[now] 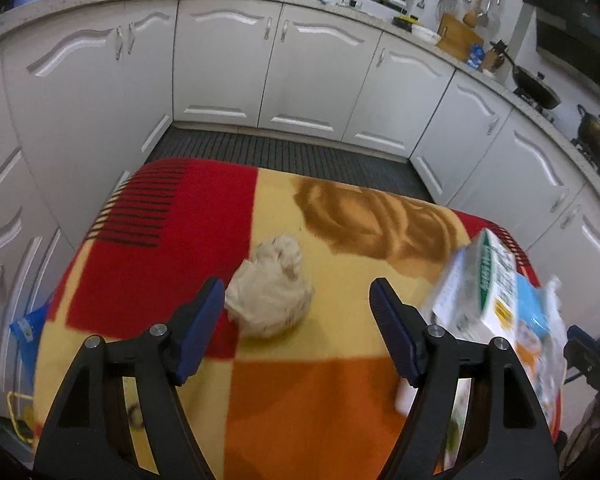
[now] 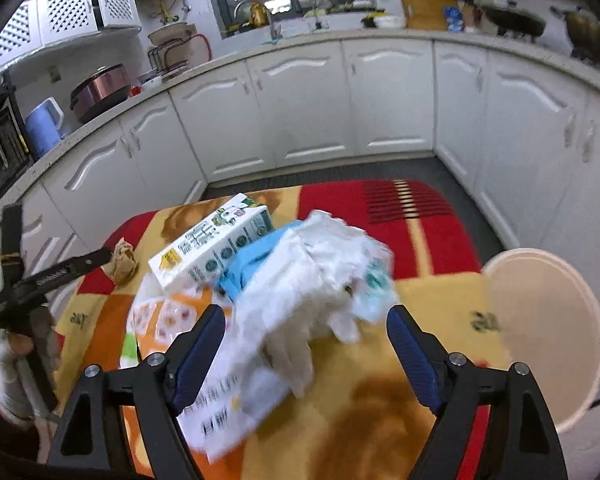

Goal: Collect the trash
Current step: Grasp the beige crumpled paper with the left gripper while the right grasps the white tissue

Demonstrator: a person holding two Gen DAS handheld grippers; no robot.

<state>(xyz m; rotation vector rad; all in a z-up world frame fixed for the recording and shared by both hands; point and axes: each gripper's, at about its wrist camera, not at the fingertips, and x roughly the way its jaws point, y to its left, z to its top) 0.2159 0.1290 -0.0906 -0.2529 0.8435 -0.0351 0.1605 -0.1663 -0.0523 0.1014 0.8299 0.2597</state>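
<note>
Left wrist cam: my left gripper [image 1: 298, 312] is spread, empty; paper wad [image 1: 270, 288] sits just ahead, toward left pad. Right gripper [image 2: 306, 340] spread too, over wrapper pile [image 2: 320, 276].

Crumpled paper ball [image 1: 269, 286]: off-white, wadded, resting on the yellow part of the patterned blanket [image 1: 148, 276], toward the left of the spread.

Carton [image 2: 210, 246]: white box with green print and a yellow corner mark, lying on its side, tilted, its near end resting on the wrappers.

Plastic wrappers [image 2: 312, 280]: heap of white and blue crinkled film, just right of the carton and touching it; blurred, so separate pieces cannot be told apart.

Flat printed bag [image 2: 160, 320]: white with orange pattern, lying under the carton.

Bin [image 2: 548, 328]: round, pale pink, open-topped, at the blanket's right edge.
</note>
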